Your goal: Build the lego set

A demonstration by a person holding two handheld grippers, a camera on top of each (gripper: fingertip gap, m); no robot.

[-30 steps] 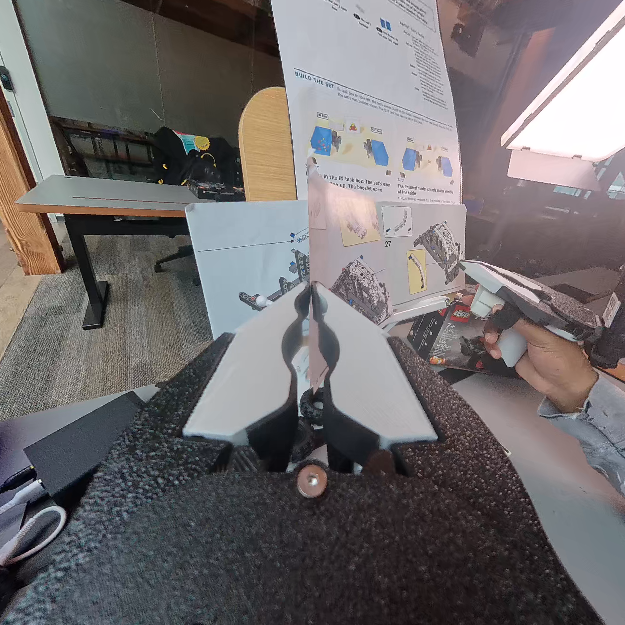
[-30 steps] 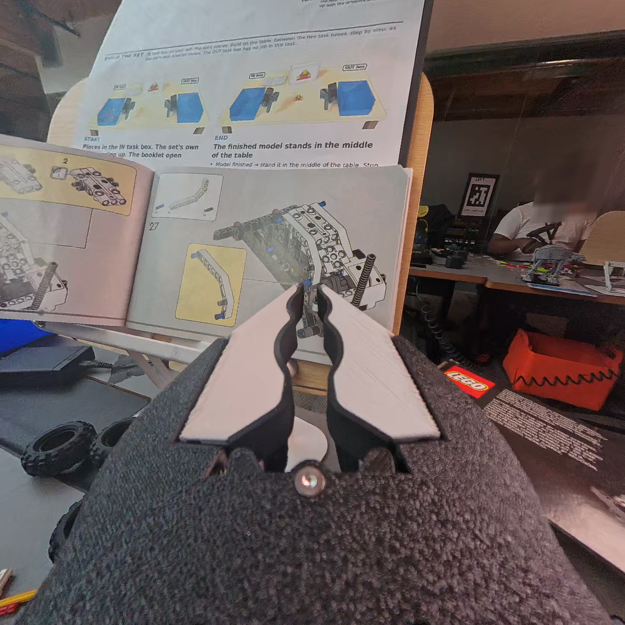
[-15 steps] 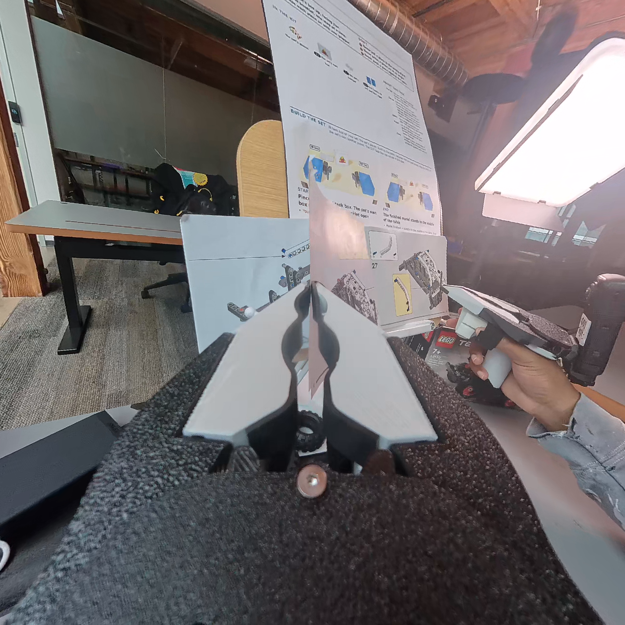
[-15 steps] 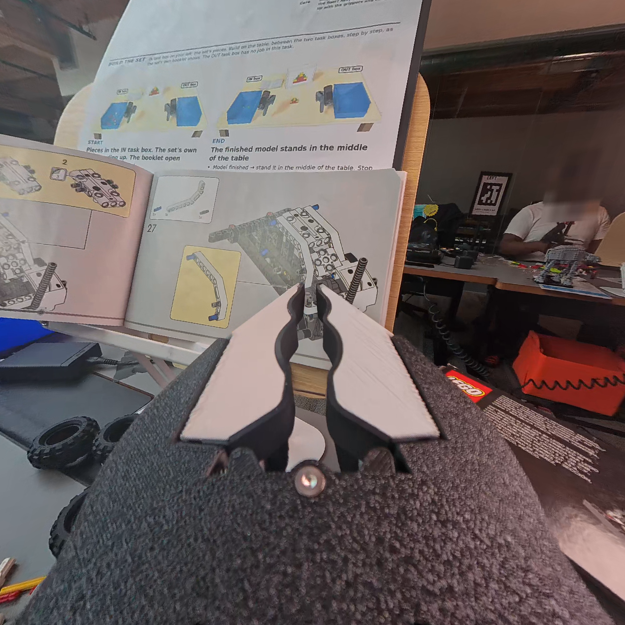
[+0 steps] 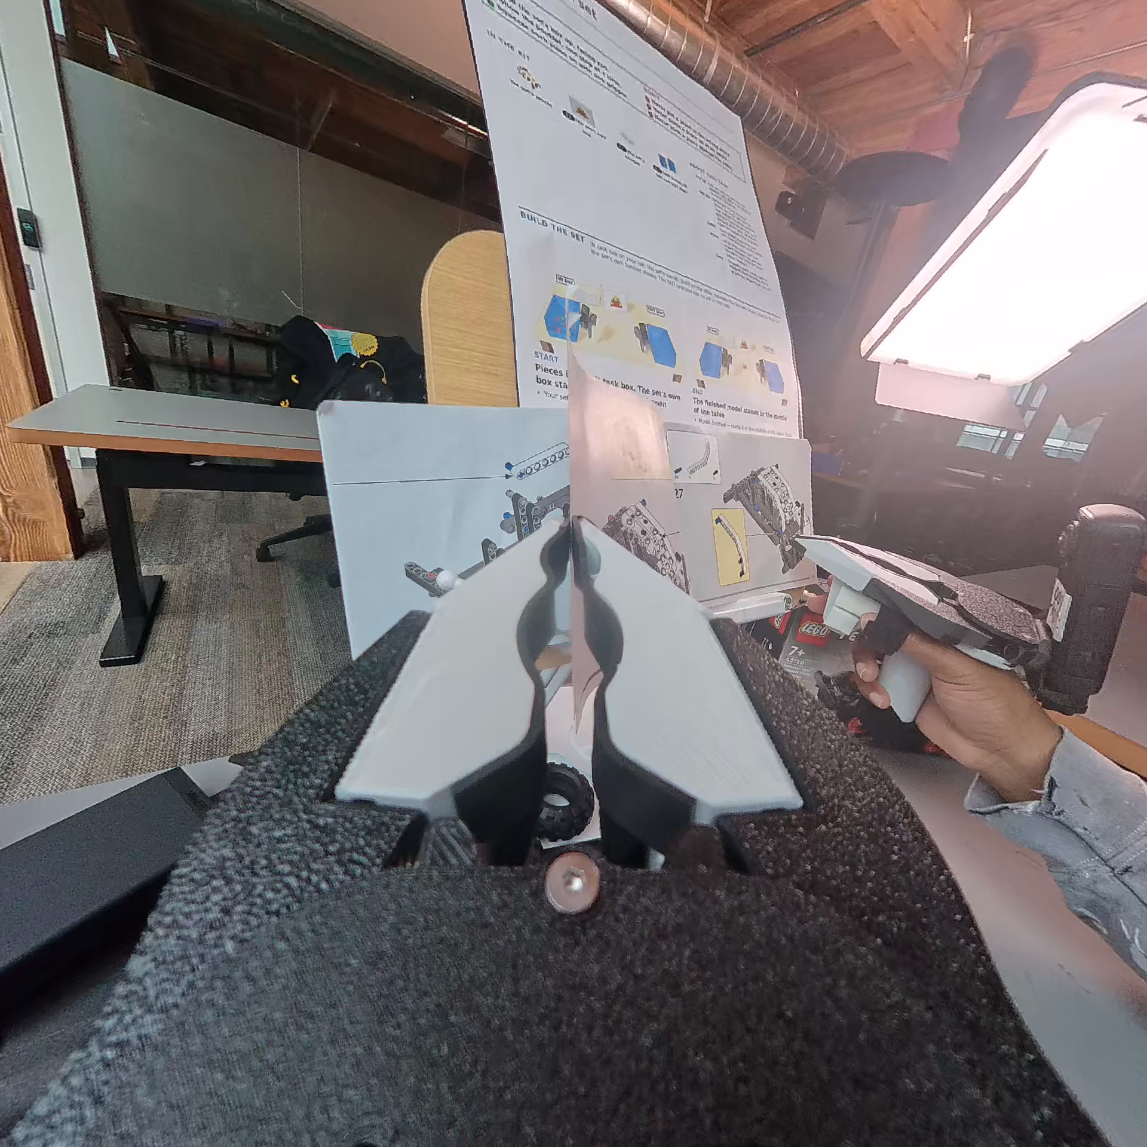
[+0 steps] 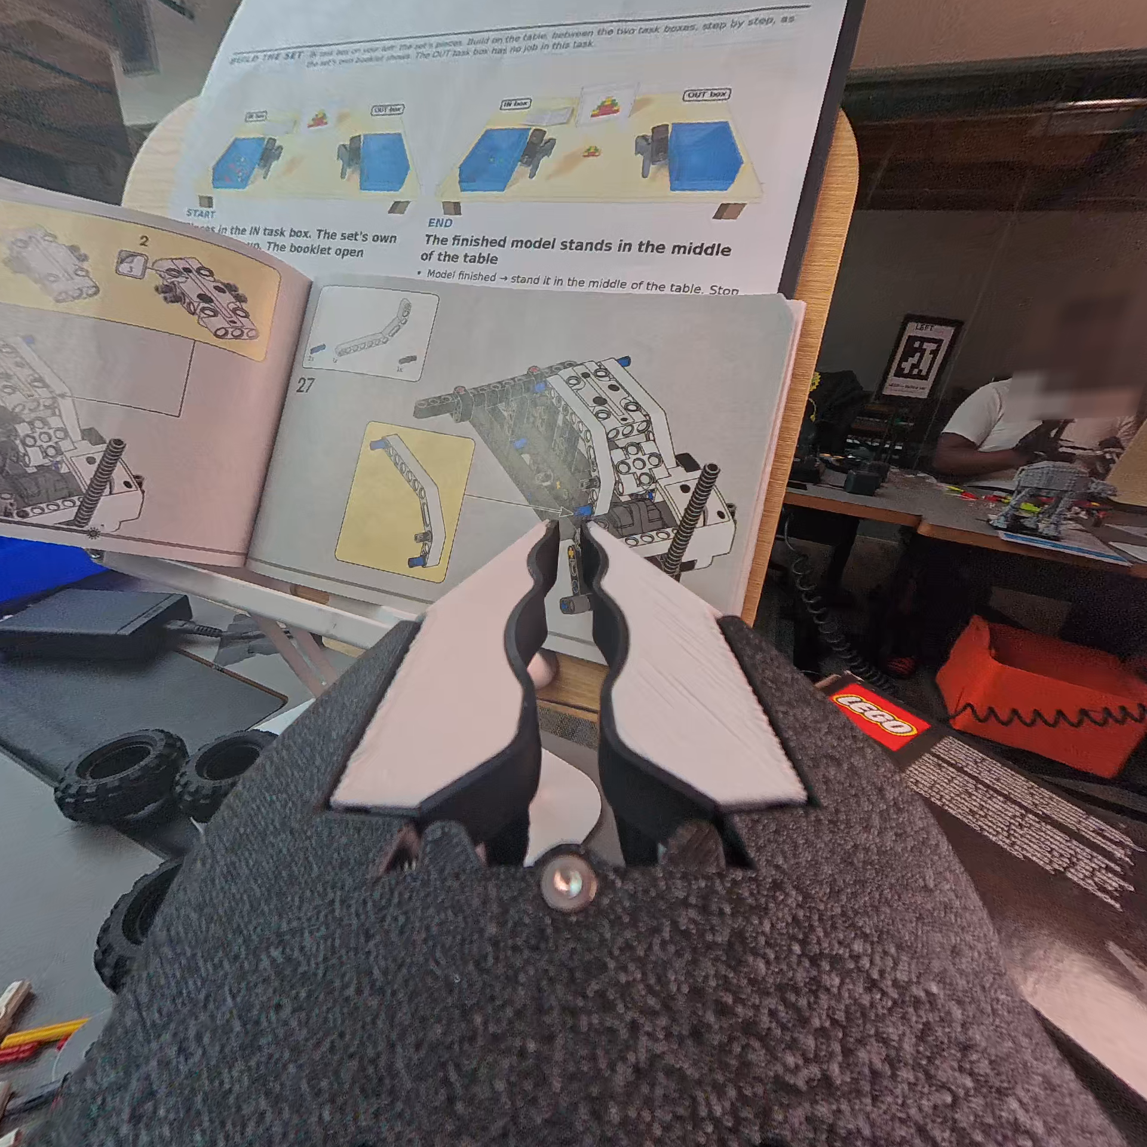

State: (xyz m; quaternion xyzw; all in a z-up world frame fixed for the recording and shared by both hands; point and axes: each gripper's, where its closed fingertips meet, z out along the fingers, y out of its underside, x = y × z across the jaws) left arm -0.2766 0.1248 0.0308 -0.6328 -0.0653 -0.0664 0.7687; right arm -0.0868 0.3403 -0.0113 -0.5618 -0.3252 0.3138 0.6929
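The instruction booklet (image 6: 496, 434) stands open on a white stand, in front of a large printed sheet (image 6: 527, 155). My left gripper (image 5: 570, 521) is shut on one booklet page (image 5: 614, 447) and holds it upright, edge-on, half turned. My right gripper (image 6: 566, 524) is shut and empty, its tips close to the booklet's right-hand page. It also shows in the left wrist view (image 5: 804, 543), held by a hand and pointing at that page. Black tyres (image 6: 121, 776) lie on the table left of the stand; one tyre shows below my left fingers (image 5: 563, 800).
The black set box (image 6: 993, 838) lies right of the stand. A flat black box (image 5: 74, 869) sits at the left. Small loose pieces (image 6: 37, 1036) lie at the near left. An orange bin (image 6: 1043, 695) and a person at another table (image 6: 1005, 428) are behind. The grippers' ends are close to 30 centimeters from one another.
My left gripper, still shut on the page, has tilted upward and the page has swung further over. My right gripper has moved a little closer to the right-hand page.
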